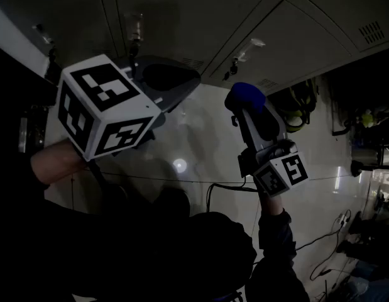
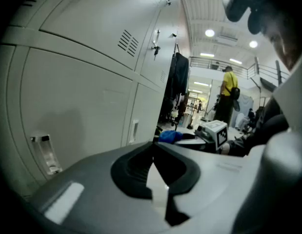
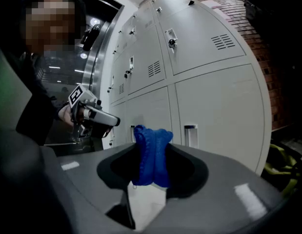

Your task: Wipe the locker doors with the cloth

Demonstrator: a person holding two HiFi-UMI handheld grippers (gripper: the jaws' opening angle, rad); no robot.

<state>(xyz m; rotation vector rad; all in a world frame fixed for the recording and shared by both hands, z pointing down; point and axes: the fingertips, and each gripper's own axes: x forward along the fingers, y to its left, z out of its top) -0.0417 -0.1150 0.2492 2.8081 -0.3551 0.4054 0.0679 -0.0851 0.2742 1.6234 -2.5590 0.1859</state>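
Centrally, the right gripper (image 3: 151, 147) pinches the blue cloth (image 3: 150, 162), locker doors (image 3: 214, 101) filling the upper right; the left gripper (image 2: 153, 155) is closed, empty.

A bunched blue cloth (image 3: 150, 152) is clamped between the fingers (image 3: 216, 179) of the right gripper (image 3: 151, 145), and pale locker doors (image 3: 214, 111) are seen just beyond.

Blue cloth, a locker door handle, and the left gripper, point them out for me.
blue cloth (image 3: 151, 155), right gripper view, middle of the bunched fold.
locker handle (image 3: 191, 134), right gripper view, its recessed centre.
left gripper (image 2: 153, 144), left gripper view, where the jaw tips meet.
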